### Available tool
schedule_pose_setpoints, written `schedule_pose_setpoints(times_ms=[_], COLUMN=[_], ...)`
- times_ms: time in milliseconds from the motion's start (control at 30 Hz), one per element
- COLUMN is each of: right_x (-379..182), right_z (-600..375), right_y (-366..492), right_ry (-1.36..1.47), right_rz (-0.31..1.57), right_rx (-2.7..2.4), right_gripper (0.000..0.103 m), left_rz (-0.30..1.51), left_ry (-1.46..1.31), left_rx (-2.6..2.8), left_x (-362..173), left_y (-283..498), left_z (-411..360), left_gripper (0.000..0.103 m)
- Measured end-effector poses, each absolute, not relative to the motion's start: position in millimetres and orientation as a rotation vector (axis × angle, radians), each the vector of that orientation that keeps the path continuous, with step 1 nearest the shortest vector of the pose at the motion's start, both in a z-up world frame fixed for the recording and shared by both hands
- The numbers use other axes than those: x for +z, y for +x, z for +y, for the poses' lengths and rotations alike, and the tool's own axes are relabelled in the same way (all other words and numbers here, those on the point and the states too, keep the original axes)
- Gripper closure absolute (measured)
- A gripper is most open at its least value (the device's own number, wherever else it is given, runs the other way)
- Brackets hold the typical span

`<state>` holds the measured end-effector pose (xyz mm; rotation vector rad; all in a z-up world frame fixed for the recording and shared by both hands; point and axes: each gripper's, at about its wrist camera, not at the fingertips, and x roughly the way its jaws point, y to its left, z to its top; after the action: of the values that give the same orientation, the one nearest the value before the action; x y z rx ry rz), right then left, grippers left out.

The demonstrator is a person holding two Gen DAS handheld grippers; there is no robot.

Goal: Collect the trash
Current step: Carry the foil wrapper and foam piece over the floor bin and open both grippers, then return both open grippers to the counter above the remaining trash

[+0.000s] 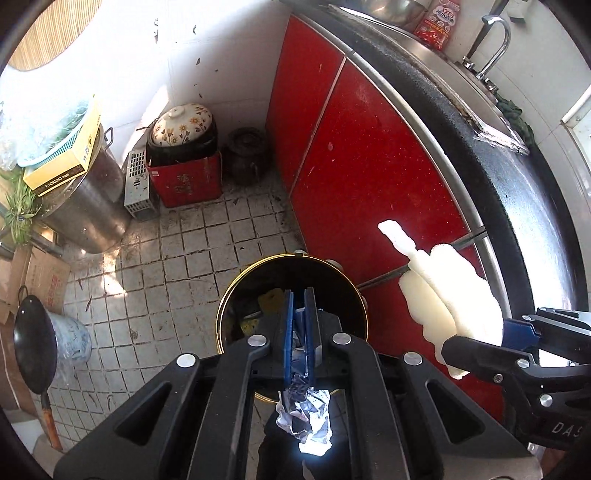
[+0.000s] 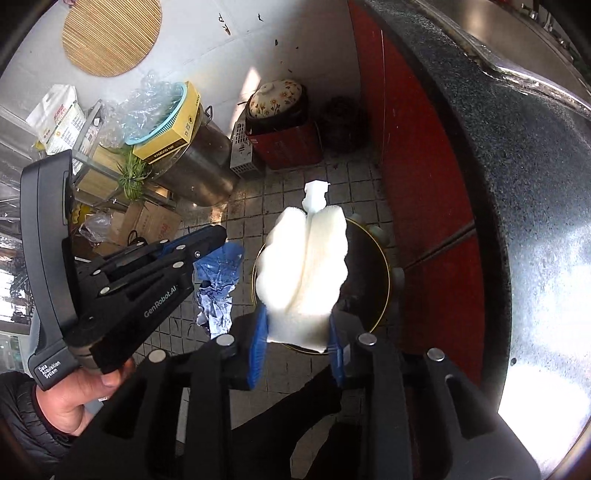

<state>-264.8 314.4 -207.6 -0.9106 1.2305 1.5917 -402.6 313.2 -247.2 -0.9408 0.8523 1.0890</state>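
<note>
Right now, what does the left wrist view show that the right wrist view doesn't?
Left wrist only: the faucet and the wok on the floor.
Right wrist only: the round woven mat in full and the hand gripping the left gripper.
Both: the trash bin, white foam in the right gripper, and crumpled paper in the left.
</note>
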Motion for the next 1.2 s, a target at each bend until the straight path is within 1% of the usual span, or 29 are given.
schedule_pose_setpoints(times_ms=[33, 67, 100, 133, 167, 233, 400, 600, 767, 833, 867, 900, 1033, 1200], right_x=[-207, -206, -203, -201, -200, -197, -184, -158, -115, -96, -86, -77, -46, -22], right_z=[314, 315, 314, 314, 314, 312, 304, 287, 251, 229, 217, 204, 142, 48], right_y=[-263, -263, -261, -260, -260, -257, -247, -232, -197, -175, -161, -146, -76, 9], right_ry=[-0.901, -0.885, -0.874, -0.875, -0.878, -0.875, -0.852, -0.786, -0.677, -0.617, -0.589, -0.556, -0.417, -0.252], right_rz=[1.238, 1.237, 1.227, 1.223, 1.224, 1.221, 1.202, 1.183, 1.15, 1.12, 1.106, 1.094, 1.037, 0.989], right_rx=[1.59, 1.591, 1.593, 1.594, 1.592, 1.597, 1.598, 1.6, 1.572, 1.539, 1.508, 1.476, 1.304, 1.053], right_gripper=[0.041, 0.03, 0.023, 0.023, 0.023, 0.023, 0.023, 0.021, 0.019, 0.016, 0.016, 0.016, 0.016, 0.016], left_rz=[0.863, 0.877, 0.885, 0.886, 0.872, 0.841, 0.841, 0.834, 0.811, 0.812, 0.818, 0.826, 0.845, 0.877], left_ry=[-0.932, -0.929, -0.93, -0.925, -0.911, -0.895, -0.906, -0.862, -0.813, -0.763, -0.735, -0.7, -0.568, -0.407], left_rx=[1.092, 1.094, 1.091, 1.099, 1.12, 1.145, 1.134, 1.121, 1.067, 1.018, 0.991, 0.956, 0.764, 0.506], left_x=[-248, -250, -251, -250, -248, -243, -239, -217, -183, -165, -158, -149, -116, -88], left_y=[-402, -403, -403, -405, -409, -416, -421, -409, -380, -357, -346, -330, -254, -141], left_z=[313, 313, 313, 311, 310, 305, 301, 294, 286, 277, 273, 266, 232, 171], left_gripper=[0.097, 0.092, 0.084, 0.051, 0.029, 0.026, 0.026, 0.026, 0.019, 0.017, 0.014, 0.014, 0.013, 0.013])
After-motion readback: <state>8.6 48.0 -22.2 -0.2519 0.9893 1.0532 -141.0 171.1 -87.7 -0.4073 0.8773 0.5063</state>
